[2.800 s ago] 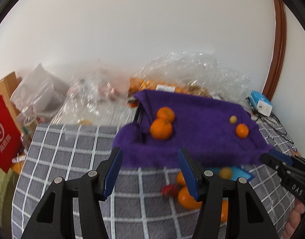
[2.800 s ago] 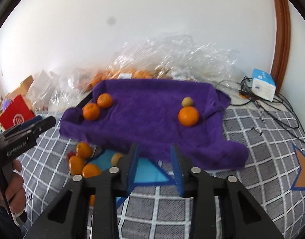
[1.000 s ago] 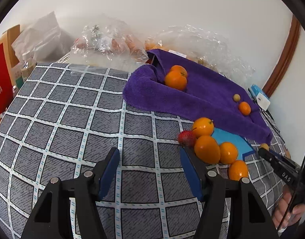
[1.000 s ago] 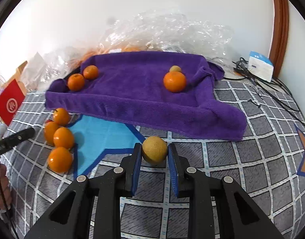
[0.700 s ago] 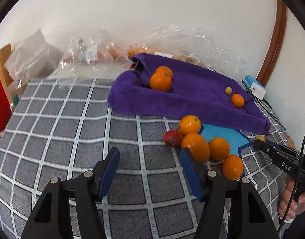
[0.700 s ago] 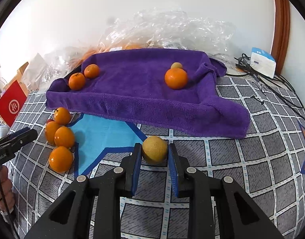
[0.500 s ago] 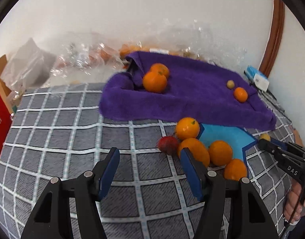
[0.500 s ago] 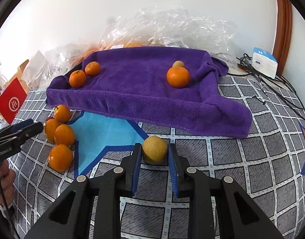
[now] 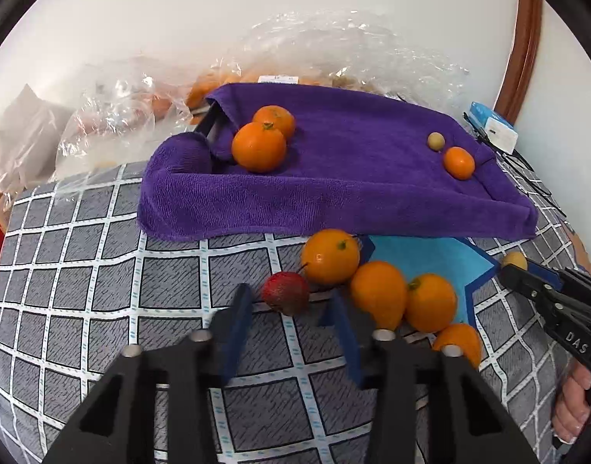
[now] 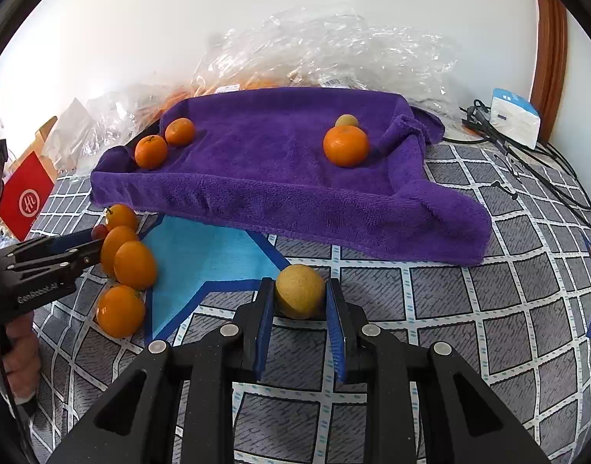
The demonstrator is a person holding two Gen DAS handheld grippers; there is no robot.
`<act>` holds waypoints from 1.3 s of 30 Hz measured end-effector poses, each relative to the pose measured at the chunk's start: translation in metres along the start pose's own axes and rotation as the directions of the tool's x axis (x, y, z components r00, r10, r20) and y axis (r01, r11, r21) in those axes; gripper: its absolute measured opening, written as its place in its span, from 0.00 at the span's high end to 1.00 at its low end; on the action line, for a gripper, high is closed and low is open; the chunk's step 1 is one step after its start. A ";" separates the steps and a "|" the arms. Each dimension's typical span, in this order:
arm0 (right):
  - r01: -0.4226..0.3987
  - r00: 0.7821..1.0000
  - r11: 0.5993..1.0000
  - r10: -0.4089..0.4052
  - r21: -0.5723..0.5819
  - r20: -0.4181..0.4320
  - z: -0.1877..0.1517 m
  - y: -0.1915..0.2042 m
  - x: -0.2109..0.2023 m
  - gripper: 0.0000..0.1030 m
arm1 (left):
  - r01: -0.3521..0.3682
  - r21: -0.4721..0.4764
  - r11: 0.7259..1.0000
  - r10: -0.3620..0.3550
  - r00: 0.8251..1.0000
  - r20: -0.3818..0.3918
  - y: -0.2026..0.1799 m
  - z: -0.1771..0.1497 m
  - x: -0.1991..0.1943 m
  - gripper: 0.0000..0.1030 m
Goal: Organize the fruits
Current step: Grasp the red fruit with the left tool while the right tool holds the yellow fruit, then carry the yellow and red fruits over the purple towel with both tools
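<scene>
Strawberry: on the checked bedcover, touching the nearest orange, at the tips of the left hand-held gripper, whose jaws are closing. Risk: bruising, or rolling the oranges. Right hand-held gripper clamps a yellow-brown fruit near the purple towel tray.

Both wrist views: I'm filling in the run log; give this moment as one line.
left gripper: closing around strawberry | right gripper: shut on yellow fruit | purple towel: holds four fruits

right gripper: "DAS" | left gripper: "GenRobot.AI" (rest unreadable)
</scene>
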State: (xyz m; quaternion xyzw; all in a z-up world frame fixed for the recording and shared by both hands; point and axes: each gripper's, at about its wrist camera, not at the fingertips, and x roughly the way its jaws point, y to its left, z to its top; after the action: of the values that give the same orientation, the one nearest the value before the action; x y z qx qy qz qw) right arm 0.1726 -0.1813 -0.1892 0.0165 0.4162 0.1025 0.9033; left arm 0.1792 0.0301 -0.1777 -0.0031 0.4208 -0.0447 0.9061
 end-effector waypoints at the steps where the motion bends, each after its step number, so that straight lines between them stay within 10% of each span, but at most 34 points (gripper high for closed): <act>1: -0.003 1.000 1.000 0.003 0.001 0.000 0.000 -0.001 0.000 0.75 | -0.008 0.002 1.000 0.008 1.000 0.001 -0.001 0.000 -0.001 0.76; 8: -0.007 1.000 1.000 0.007 0.004 0.003 0.000 0.000 -0.001 0.75 | 0.135 -0.092 0.987 -0.130 0.990 0.053 0.016 -0.002 -0.010 0.78; 39: 0.004 0.996 0.999 -0.008 0.045 0.085 -0.001 -0.007 -0.017 0.75 | 0.159 -0.137 0.978 -0.119 0.958 0.259 0.026 -0.007 -0.044 0.78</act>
State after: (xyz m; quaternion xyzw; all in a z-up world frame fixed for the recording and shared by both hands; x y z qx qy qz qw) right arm 0.1622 -0.1916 -0.1777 0.0399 0.3795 0.0895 0.9200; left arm 0.1477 0.0603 -0.1498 -0.1092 0.3045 -0.0747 0.9433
